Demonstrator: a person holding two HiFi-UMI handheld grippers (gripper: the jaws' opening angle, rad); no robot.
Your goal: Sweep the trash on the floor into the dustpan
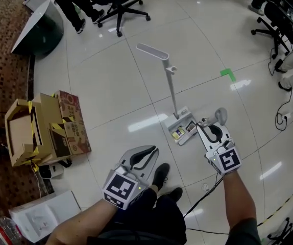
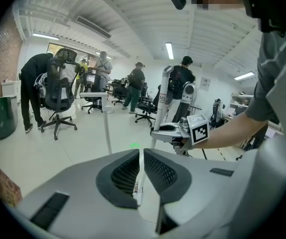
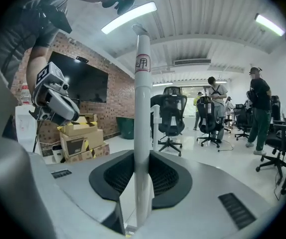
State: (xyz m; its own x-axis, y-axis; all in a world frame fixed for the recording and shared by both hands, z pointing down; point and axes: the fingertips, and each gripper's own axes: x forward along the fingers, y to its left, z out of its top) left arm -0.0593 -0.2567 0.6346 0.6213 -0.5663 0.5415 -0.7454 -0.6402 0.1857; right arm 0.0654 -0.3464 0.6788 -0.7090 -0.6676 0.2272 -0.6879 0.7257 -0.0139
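Note:
A grey dustpan (image 1: 181, 128) lies on the white tiled floor with small yellow and white scraps in it. Its long white handle (image 1: 168, 75) rises away from me and also shows as a thin pole (image 2: 107, 128). My right gripper (image 1: 211, 130) hovers just right of the pan, shut on an upright white broom handle (image 3: 142, 133) whose grey top (image 1: 221, 115) pokes out above the jaws. The broom's head is hidden. My left gripper (image 1: 148, 151) hangs lower left of the pan, over my shoes, shut with nothing between its pads (image 2: 127, 172).
Taped cardboard boxes (image 1: 39, 129) stand at the left, with a white flat box (image 1: 44, 213) nearer me. A green bin (image 1: 42, 29) and office chair (image 1: 118, 6) sit at the back. Green tape (image 1: 228, 74) marks the floor; cables (image 1: 284, 111) trail at right.

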